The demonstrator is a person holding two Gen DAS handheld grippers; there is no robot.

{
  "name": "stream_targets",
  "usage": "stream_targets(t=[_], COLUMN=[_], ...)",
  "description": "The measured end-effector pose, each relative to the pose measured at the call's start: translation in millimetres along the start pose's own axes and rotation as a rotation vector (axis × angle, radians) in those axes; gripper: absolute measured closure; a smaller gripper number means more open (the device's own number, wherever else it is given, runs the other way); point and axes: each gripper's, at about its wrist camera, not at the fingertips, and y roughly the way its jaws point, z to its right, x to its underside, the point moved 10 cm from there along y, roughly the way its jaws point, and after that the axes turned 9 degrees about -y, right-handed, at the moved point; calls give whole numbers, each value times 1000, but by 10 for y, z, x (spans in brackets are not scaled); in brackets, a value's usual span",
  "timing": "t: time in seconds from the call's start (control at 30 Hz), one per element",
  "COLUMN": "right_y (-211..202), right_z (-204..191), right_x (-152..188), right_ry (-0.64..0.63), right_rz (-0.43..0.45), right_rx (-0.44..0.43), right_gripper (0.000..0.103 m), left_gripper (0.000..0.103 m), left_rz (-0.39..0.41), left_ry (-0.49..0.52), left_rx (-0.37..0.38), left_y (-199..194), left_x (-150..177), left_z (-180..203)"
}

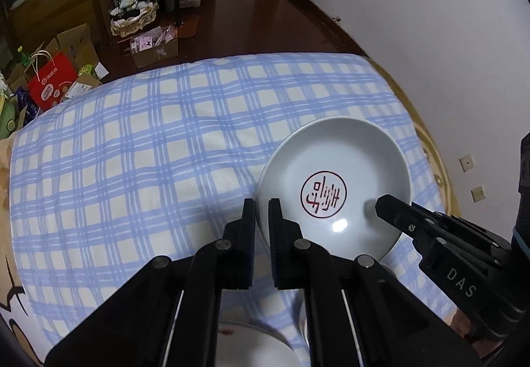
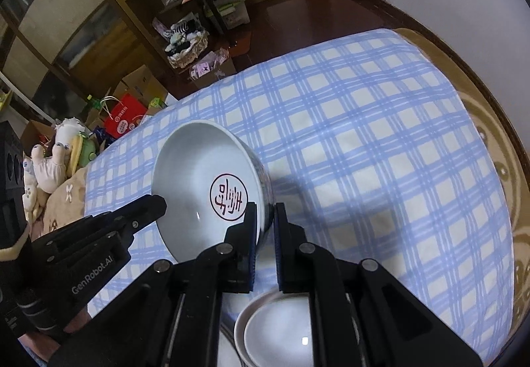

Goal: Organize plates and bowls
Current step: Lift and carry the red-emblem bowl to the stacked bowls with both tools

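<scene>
A white bowl (image 1: 331, 161) with a red round mark inside is held above the blue checked cloth (image 1: 149, 141). My left gripper (image 1: 261, 204) is shut on its left rim. My right gripper (image 2: 265, 211) is shut on its opposite rim, and it also shows in the left wrist view (image 1: 384, 204). In the right wrist view the bowl (image 2: 198, 165) tilts toward the camera, with the left gripper (image 2: 159, 204) at its left rim. Below it sits a stack of white bowls (image 2: 278, 327) on a plate, partly hidden by the fingers; its edge shows in the left wrist view (image 1: 258, 343).
The cloth covers a round table with a tan patterned edge (image 2: 490, 122). On the floor beyond are cardboard boxes (image 1: 155, 49), a red paper bag (image 1: 49, 85), a basket of clothes (image 2: 185, 45) and wooden shelves (image 2: 109, 2). Soft toys (image 2: 49, 165) lie at left.
</scene>
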Motion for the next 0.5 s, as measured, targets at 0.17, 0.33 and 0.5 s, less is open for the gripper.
stream_targets(t=[0.17,0.33,0.5], right_y=[-283,-498,-651], right_z=[-16,37,121], right_x=[138,299,501], right_ry=[-2,4,34], right_rz=[15,28,34], right_rx=[2,19,15], right_gripper=[93,93,93], left_gripper=[95,95,95], left_rz=[18,17,7], left_ry=[18,67,95], left_rx=[5,4,7], left_y=[-253,-383,-474], left_x=[160,358,583], left_z=[115,261,376])
